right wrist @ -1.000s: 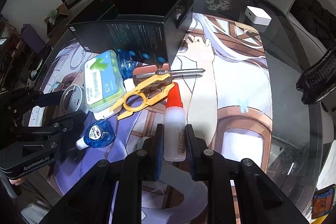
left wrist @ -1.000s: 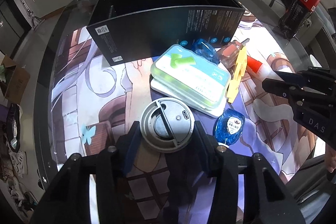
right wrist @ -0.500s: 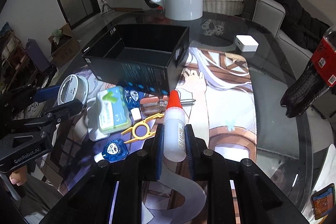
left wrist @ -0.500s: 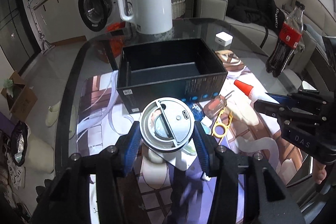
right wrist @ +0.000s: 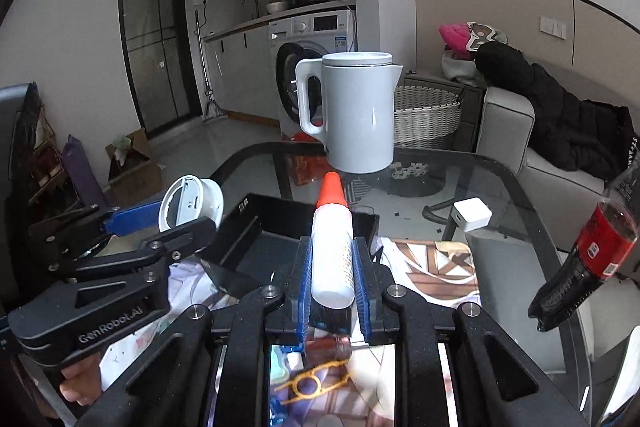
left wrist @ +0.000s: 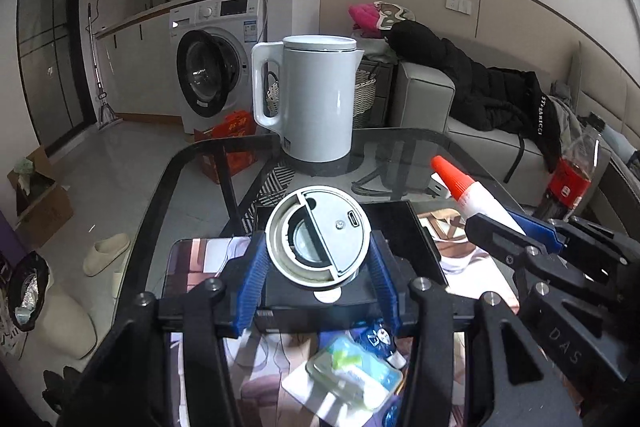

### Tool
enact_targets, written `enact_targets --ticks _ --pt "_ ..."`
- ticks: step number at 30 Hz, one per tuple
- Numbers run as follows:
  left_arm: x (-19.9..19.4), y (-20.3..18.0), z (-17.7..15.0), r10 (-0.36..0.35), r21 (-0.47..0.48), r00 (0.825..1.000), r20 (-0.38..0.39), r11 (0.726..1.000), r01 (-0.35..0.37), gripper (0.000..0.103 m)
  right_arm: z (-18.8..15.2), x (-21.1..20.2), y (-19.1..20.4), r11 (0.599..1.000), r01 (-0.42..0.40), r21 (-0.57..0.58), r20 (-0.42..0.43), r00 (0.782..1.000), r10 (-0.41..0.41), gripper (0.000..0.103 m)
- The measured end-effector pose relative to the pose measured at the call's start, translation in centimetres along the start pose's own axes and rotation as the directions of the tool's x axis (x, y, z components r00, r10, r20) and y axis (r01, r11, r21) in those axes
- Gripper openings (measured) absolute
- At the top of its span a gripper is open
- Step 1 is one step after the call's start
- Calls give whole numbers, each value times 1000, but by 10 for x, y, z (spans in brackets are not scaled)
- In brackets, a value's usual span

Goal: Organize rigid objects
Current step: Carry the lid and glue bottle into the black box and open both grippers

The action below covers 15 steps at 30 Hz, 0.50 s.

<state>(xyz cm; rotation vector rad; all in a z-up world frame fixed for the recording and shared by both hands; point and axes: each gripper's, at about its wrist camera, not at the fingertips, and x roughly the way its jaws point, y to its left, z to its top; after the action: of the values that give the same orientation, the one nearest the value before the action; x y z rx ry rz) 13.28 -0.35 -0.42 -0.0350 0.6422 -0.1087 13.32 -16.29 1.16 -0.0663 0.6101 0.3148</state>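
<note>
On the glass table (right wrist: 500, 187), the black box (right wrist: 256, 243) looks empty; left jaws grip the round lid (left wrist: 318, 237), right jaws the glue bottle (right wrist: 331, 247).

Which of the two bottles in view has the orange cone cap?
The white glue bottle clamped in the right gripper. The other, the dark cola bottle on the glass table, has a red label instead.

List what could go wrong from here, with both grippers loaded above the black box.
1. The left gripper pinches the round grey lid only at its rim; it might slip and miss the black box.
2. The right gripper, carrying the glue bottle, is close beside it; they could collide over the box.
</note>
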Motion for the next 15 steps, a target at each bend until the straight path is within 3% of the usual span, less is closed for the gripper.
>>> enact_targets --ticks 4,10,15 --pt "36 11 6 10 -60 999 -44 998 -12 48 13 28 3 999 -18 30 -10 1000 18 18" --pt "77 16 1 26 -80 989 -149 996 -38 48 10 82 0 998 -15 61 -141 990 24 18" --pt "96 14 -13 43 -48 967 -251 997 -57 48 0 112 -6 997 2 72 -268 963 17 18"
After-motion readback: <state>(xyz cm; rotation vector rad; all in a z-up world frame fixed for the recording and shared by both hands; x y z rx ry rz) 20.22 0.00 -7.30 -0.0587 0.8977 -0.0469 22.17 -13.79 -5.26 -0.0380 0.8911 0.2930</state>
